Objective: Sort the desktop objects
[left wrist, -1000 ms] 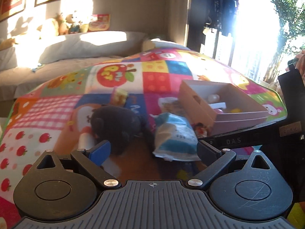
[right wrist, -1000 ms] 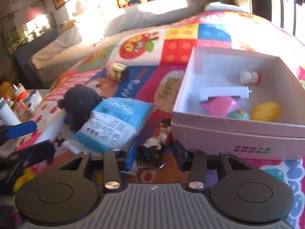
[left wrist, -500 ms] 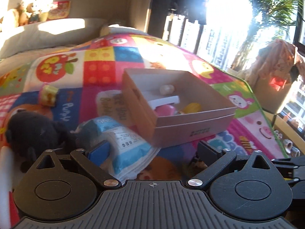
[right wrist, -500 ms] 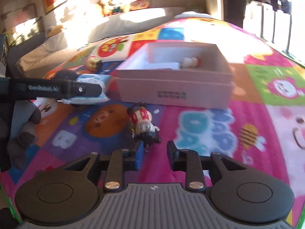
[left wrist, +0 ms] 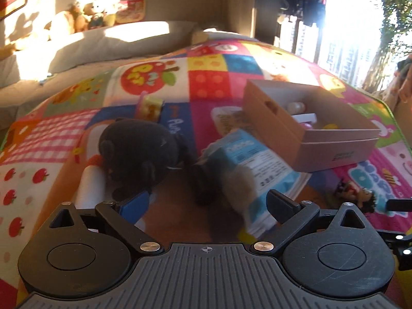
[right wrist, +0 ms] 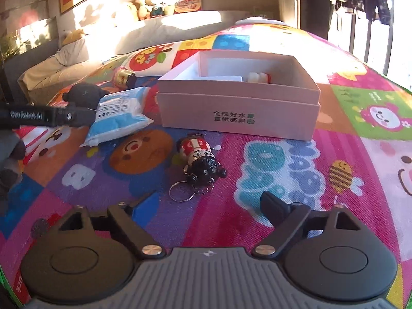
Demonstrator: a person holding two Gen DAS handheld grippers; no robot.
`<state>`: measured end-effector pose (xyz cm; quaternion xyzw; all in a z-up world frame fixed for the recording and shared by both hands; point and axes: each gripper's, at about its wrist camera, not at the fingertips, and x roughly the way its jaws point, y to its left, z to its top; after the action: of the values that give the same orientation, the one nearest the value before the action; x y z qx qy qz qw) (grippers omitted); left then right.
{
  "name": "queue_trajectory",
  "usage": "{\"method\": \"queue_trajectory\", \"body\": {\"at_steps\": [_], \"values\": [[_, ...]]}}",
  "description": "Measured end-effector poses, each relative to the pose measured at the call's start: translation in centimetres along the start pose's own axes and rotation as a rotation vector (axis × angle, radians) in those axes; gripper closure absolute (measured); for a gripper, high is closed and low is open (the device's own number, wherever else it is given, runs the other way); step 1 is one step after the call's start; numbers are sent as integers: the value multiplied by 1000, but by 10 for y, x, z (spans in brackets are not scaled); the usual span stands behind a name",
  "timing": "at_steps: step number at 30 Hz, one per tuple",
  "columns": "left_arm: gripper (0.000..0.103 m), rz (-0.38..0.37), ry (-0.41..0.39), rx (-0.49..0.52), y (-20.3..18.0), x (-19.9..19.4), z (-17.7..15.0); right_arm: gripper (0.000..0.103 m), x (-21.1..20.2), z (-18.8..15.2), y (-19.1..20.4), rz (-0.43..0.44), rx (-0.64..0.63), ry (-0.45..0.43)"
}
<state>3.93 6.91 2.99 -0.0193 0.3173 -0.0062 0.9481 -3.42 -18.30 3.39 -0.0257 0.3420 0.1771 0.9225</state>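
right gripper [right wrist: 206, 203] jaws opening, empty, doll keychain [right wrist: 199, 161] ahead; left gripper [left wrist: 206, 203] jaws wide.

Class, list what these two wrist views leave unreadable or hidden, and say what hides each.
- Box contents: right wrist view, near wall hides most.
- Blue packet print: left wrist view, blurred.
- Black plush: right wrist view, partly behind the left hand-held gripper.
- Shelf toys: too small.

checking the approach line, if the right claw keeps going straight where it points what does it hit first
Most likely the keychain figure lying on the play mat, its key ring nearest. The right claw, jaws opening and empty, points at it; the pink box lies beyond. Depth is uncertain.
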Motion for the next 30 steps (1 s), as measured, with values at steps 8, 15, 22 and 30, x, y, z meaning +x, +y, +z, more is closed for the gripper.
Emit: {"method": "queue_trajectory", "body": {"at_steps": [8, 15, 22, 30], "values": [[21, 32, 4, -13, 3, 21, 8, 5, 3, 0, 0, -24, 9, 14], [20, 34, -7, -68, 8, 20, 11, 4, 3, -1, 0, -43, 14, 15], [8, -11, -15, 128, -32, 18, 10, 0, 5, 0, 1, -41, 10, 25], [11, 170, -79, 140, -34, 52, 37, 0, 6, 1, 0, -36, 16, 24]]}}
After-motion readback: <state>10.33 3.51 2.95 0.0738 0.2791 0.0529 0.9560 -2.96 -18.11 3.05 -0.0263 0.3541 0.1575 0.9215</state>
